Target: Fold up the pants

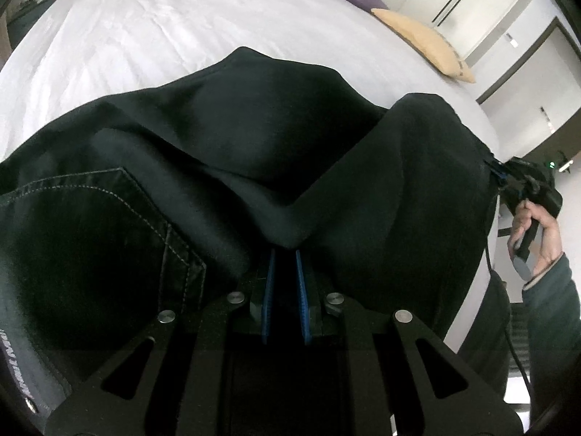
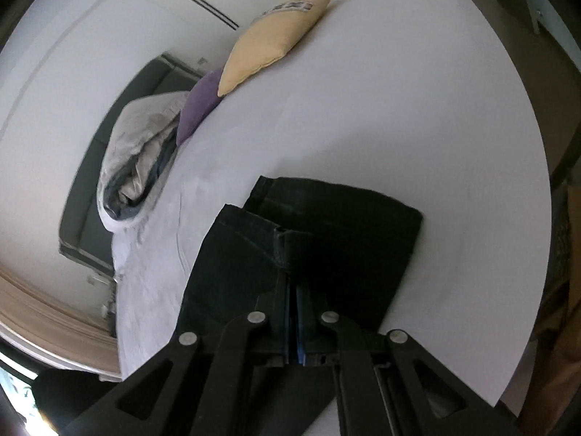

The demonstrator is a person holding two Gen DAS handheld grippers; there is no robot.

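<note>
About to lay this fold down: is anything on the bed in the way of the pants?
Nothing visible. Both tongs, left and right, are clamped on the black pants, and the white sheet around them is bare. The yellow pillow and purple pillow sit far off at the bed's edge.

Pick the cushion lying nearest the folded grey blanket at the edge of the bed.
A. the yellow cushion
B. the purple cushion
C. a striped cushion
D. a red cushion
B: in the right wrist view the purple cushion lies against the grey blanket, with the yellow cushion beyond it.
</note>
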